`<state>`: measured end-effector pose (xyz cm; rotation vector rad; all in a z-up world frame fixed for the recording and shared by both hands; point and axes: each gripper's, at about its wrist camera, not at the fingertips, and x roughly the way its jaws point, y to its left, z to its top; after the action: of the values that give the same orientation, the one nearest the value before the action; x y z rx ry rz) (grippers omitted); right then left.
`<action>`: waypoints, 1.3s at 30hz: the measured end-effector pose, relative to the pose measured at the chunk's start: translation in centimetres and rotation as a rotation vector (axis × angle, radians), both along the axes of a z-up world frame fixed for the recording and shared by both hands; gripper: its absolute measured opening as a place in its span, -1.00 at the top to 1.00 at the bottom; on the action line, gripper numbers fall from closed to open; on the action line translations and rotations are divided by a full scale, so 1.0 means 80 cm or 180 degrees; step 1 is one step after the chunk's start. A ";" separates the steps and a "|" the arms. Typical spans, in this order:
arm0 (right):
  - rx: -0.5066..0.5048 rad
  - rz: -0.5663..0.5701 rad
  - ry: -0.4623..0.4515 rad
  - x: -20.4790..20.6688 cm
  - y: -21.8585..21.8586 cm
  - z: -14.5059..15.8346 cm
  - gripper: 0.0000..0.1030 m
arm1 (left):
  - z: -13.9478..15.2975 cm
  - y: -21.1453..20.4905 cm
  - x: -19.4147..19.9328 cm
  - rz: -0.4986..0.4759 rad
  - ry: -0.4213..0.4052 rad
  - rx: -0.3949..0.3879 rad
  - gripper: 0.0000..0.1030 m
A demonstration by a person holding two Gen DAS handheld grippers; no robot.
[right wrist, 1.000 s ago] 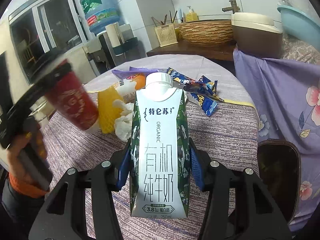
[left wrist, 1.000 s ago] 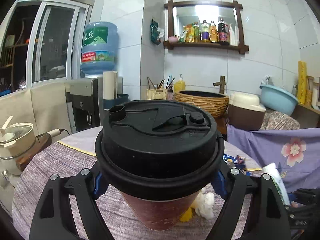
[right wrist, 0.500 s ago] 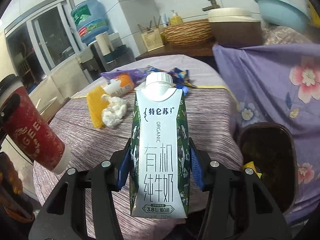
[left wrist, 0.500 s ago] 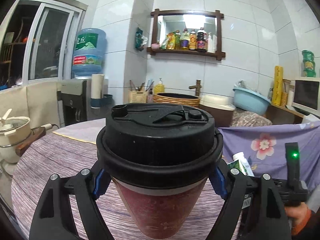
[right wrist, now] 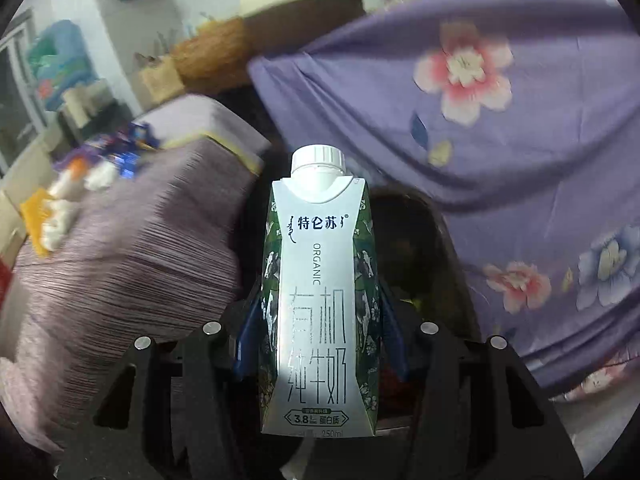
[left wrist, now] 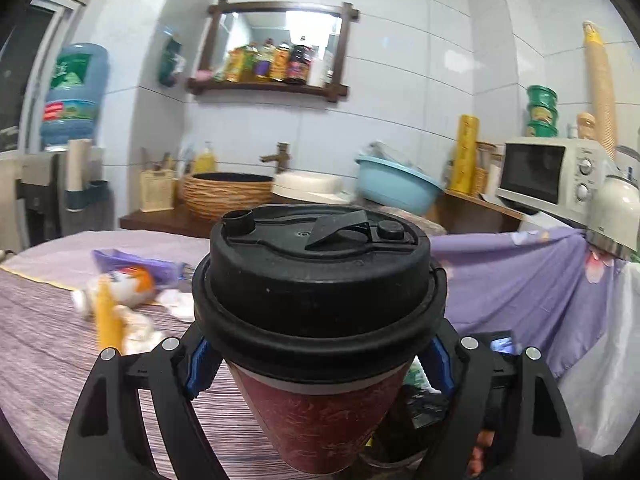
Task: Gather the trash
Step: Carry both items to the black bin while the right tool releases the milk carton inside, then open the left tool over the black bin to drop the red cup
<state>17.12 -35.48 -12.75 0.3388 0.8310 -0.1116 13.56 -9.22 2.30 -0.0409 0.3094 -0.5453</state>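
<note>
Over the dark bin (right wrist: 420,248) – both claws full.
Left gripper (left wrist: 320,364) clamped wide on a red cup (left wrist: 320,412); right gripper (right wrist: 320,340) gripped a milk carton (right wrist: 318,300).

White tiled wall (left wrist: 420,92), wooden shelf (left wrist: 276,88) of bottles, microwave (left wrist: 552,174), floral purple cloth (right wrist: 500,120) beyond gripper

The cup (left wrist: 320,320) is sitting between the left gripper's (left wrist: 320,364) fingers, in front of the table (left wrist: 52,360). Wrappers (left wrist: 132,276) are lying on the table to the cup's left. A basket (left wrist: 226,194) and basin (left wrist: 394,184) are standing on the counter behind. The carton (right wrist: 319,300) is sitting between the right gripper's (right wrist: 320,344) fingers, over the bin (right wrist: 424,240), which is standing between the table and the cloth (right wrist: 520,120) at right.
</note>
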 end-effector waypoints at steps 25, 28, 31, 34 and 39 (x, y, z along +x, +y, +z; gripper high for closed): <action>0.0148 -0.0187 0.0701 0.041 -0.051 -0.127 -0.03 | -0.108 -0.152 0.042 -0.0434 0.0531 0.0538 -0.55; 0.0107 -0.0343 0.0546 0.017 -0.067 -0.101 -0.03 | -0.123 -0.167 0.050 -0.0484 0.0642 0.0585 -0.55; 0.0016 -0.0526 0.0401 -0.009 -0.085 -0.077 -0.04 | -0.143 -0.186 0.056 -0.0550 0.0744 0.0658 -0.55; -0.0059 -0.0677 0.0289 -0.032 -0.098 -0.058 -0.04 | -0.162 -0.202 0.061 -0.0591 0.0832 0.0728 -0.55; -0.0071 -0.0888 0.0198 -0.061 -0.126 -0.045 -0.04 | -0.196 -0.223 0.070 -0.0619 0.1017 0.0811 -0.55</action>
<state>12.23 -45.53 -16.37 0.4308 0.8398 -0.3927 19.20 -27.02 -13.36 0.1517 0.6977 -0.6893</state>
